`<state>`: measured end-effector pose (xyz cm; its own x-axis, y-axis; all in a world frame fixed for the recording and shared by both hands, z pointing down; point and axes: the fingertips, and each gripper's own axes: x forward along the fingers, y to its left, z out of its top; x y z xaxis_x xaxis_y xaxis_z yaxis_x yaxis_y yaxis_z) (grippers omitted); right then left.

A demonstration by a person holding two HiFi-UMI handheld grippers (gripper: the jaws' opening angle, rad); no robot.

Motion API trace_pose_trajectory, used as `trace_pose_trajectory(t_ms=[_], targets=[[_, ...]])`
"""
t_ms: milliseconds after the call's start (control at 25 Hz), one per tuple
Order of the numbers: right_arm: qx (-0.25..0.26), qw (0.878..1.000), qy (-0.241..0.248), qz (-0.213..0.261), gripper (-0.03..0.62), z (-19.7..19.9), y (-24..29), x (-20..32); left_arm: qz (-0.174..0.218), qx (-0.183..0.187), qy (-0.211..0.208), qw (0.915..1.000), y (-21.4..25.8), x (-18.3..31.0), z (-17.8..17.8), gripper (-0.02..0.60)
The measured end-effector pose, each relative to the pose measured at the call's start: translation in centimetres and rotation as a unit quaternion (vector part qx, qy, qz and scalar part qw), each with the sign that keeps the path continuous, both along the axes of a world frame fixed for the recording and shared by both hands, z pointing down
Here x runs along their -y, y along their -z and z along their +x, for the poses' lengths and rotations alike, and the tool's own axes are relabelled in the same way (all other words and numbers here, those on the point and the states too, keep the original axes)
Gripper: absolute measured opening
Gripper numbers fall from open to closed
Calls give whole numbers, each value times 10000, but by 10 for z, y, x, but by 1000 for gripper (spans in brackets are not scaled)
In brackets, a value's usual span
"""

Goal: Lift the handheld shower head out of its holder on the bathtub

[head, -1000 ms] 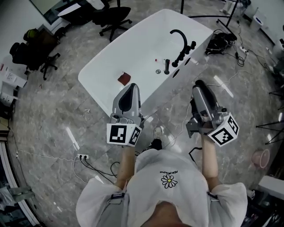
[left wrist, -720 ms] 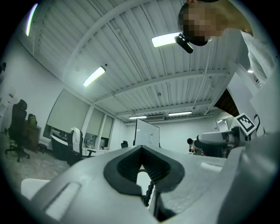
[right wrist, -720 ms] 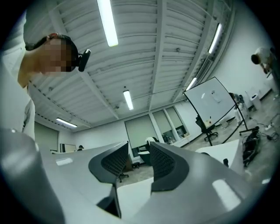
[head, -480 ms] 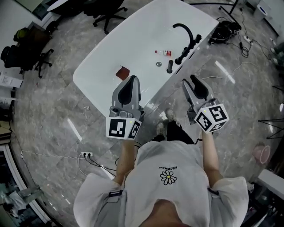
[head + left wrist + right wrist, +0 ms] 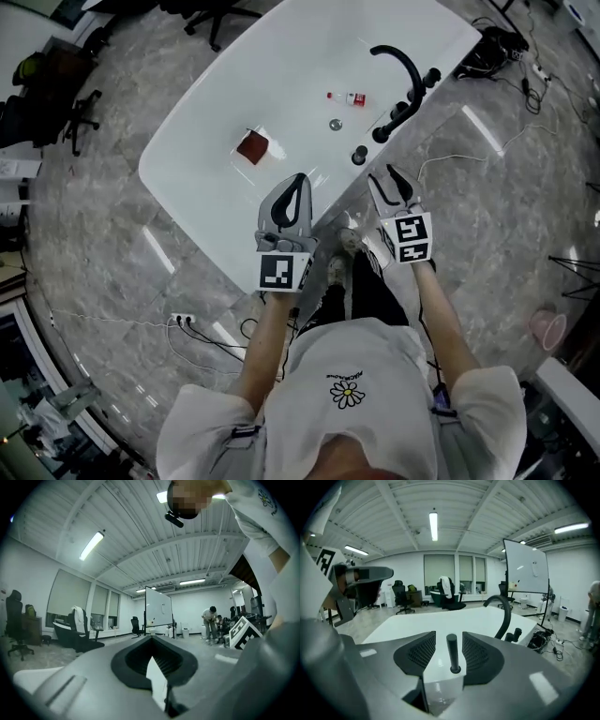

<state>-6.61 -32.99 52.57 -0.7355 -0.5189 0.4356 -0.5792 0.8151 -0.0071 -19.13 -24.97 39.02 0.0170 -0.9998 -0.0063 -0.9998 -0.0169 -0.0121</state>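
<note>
The black handheld shower head (image 5: 359, 155) stands upright in its holder on the near rim of the white bathtub (image 5: 202, 183), next to the curved black faucet (image 5: 401, 62). My right gripper (image 5: 388, 175) is open, just short of the shower head. In the right gripper view the handle (image 5: 451, 652) shows in the gap of my right gripper (image 5: 449, 638), untouched by the pads. My left gripper (image 5: 297, 182) hovers over the tub rim to the left, holding nothing. In the left gripper view my left gripper (image 5: 153, 666) looks shut, with only a thin white sliver between the jaws.
Inside the tub lie a red-brown block (image 5: 252, 146), a small bottle (image 5: 349, 97) and the drain (image 5: 335, 124). Black knobs (image 5: 412, 97) line the rim by the faucet. Cables (image 5: 441, 164) and a power strip (image 5: 182, 322) lie on the marble floor. Office chairs (image 5: 70, 112) stand at the left.
Both grippers have moved forward to the tub's near rim. The right gripper has swung left and closed in on the shower head. The left one now hangs over the rim.
</note>
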Motion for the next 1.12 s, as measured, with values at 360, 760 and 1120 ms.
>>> trace_pose_trajectory(t_ms=[360, 760, 1120], targets=[[-1003, 9900, 240, -963, 191, -45, -189, 56, -549, 204, 394, 9975, -97, 38, -23, 0], [-1016, 9881, 82, -1150, 181, -69, -245, 74, -818, 190, 723, 9938, -144, 17, -48, 0], [-1052, 9914, -259, -729, 150, -67, -231, 76, -863, 160, 894, 9921, -143, 1, -62, 0]])
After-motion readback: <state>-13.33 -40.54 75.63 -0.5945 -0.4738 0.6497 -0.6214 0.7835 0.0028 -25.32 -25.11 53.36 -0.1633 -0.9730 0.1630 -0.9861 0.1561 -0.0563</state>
